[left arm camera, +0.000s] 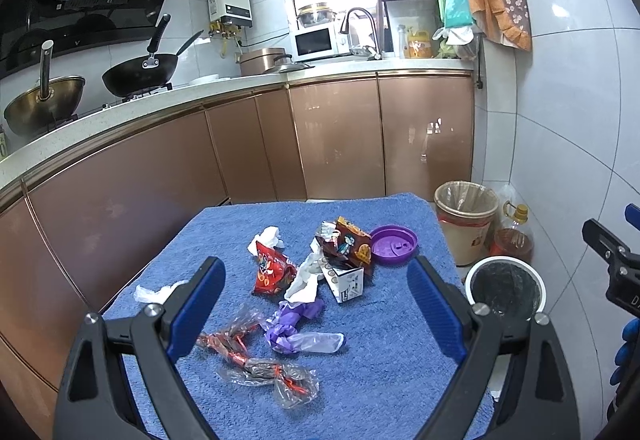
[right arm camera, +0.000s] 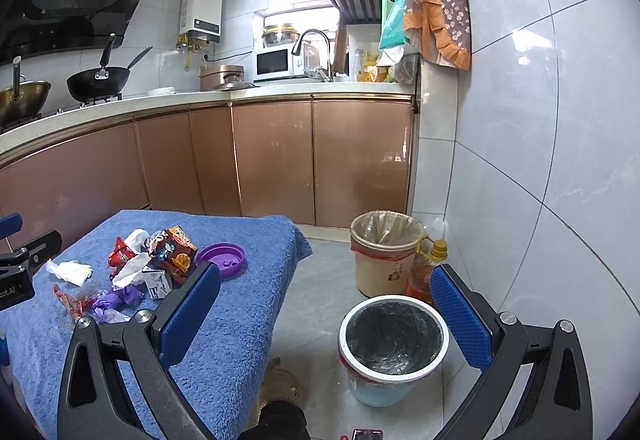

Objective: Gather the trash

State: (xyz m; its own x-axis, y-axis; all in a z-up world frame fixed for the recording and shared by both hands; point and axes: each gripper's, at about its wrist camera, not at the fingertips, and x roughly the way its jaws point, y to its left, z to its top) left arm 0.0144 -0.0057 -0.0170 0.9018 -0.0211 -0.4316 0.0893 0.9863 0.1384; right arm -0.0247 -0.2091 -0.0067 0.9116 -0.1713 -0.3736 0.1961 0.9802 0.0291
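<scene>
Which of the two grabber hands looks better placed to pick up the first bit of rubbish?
Left. The left gripper is open above the purple glove; the right gripper faces the bin.

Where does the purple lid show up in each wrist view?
Left wrist: purple lid right of centre, at the blue towel's far right.
Right wrist: purple lid left of centre, on the towel.
Shared landmark: the black-lined bin on the floor.

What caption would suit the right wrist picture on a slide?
Open right tool poised above a black-lined bin beside a blue towel strewn with snack wrappers and tissues.
</scene>
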